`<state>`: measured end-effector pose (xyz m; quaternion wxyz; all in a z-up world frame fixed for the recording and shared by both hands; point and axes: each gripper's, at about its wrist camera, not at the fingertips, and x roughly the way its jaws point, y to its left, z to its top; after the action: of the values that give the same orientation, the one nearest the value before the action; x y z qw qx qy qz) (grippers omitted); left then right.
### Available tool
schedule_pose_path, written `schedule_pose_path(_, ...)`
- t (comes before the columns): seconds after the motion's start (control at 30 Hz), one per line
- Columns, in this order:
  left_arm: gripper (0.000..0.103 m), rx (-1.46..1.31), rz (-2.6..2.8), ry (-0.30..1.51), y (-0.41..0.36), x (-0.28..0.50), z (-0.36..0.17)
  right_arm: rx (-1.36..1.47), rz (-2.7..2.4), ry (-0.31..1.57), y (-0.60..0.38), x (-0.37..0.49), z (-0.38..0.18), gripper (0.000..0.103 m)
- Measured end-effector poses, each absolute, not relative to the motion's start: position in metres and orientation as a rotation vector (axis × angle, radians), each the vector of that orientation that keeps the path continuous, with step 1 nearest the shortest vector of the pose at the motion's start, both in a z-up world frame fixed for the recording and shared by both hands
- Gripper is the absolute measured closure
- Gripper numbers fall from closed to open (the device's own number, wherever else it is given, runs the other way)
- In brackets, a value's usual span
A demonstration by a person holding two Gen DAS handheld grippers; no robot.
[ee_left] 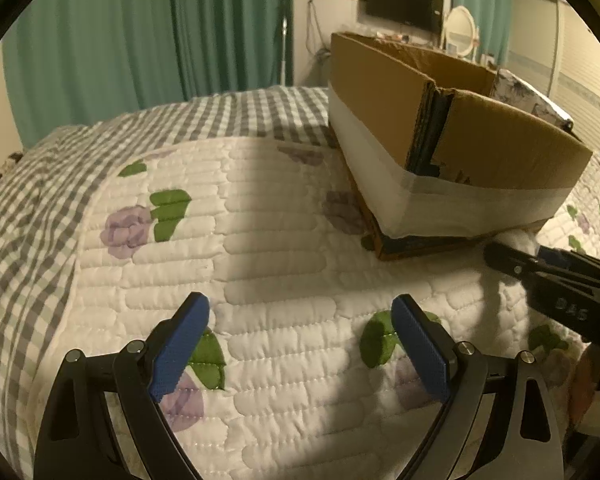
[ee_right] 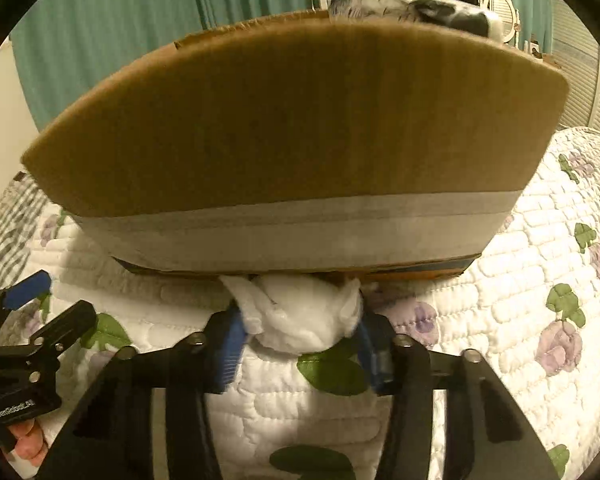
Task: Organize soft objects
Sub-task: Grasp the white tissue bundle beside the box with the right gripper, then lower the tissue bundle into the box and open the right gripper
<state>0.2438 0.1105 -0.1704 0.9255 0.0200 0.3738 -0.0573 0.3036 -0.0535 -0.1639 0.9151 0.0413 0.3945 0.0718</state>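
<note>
A white fluffy soft object [ee_right: 304, 316] lies on the quilt right against the bottom front edge of a cardboard box [ee_right: 292, 120]. My right gripper [ee_right: 300, 336] has its blue pads on both sides of the white object and is shut on it. In the left wrist view the same box [ee_left: 452, 132] stands on the bed at the upper right, and the right gripper [ee_left: 500, 254] shows at the box's near corner with a bit of the white object [ee_left: 518, 238]. My left gripper [ee_left: 300, 344] is open and empty above the quilt. A black-and-white patterned soft item [ee_right: 416, 10] sticks out over the box's far rim.
The bed carries a white quilt [ee_left: 268, 240] with purple flowers and a grey checked border [ee_left: 32, 208]. Green curtains [ee_left: 140, 32], a wall TV [ee_left: 404, 2] and a round mirror [ee_left: 460, 30] are behind the bed. The left gripper shows at the left edge of the right wrist view [ee_right: 32, 308].
</note>
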Motion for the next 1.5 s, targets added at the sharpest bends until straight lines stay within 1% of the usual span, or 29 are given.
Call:
schedule_pose_path(0.03, 0.009, 0.045, -0.116, 0.767, 0.11, 0.243, -0.17, 0.09, 0.156, 0.808, -0.055, 0.301, -0.162, 0.059)
schedule_pose_path(0.3, 0.009, 0.073, -0.114, 0.738, 0.107, 0.218, -0.148, 0.102, 0.19, 0.774, -0.062, 0.26, -0.14, 0.06)
schedule_pose_path(0.57, 0.009, 0.07, -0.055, 0.639, 0.104, 0.169, -0.102, 0.076, 0.251, 0.74, -0.059, 0.221, -0.096, 0.06)
schedule_pose_path(0.87, 0.009, 0.064, -0.059, 0.507, 0.085, 0.125, -0.032, 0.02, 0.295, 0.606, -0.063, 0.176, -0.014, 0.06)
schedule_pose_path(1.0, 0.009, 0.078, -0.054, 0.441, 0.078, 0.116, -0.004, 0.014, 0.309, 0.561, -0.065, 0.169, 0.018, 0.06)
schedule_pose_path(1.1, 0.009, 0.087, -0.045, 0.405, 0.074, 0.12, 0.015, 0.01, 0.316, 0.526, -0.068, 0.17, 0.04, 0.06)
schedule_pose_path(1.27, 0.009, 0.083, -0.064, 0.404, 0.071, 0.138, 0.039, -0.001, 0.32, 0.494, -0.074, 0.188, 0.064, 0.06)
schedule_pose_path(1.5, 0.009, 0.094, -0.053, 0.419, 0.067, 0.194, 0.05, -0.018, 0.329, 0.511, -0.068, 0.255, 0.077, 0.06)
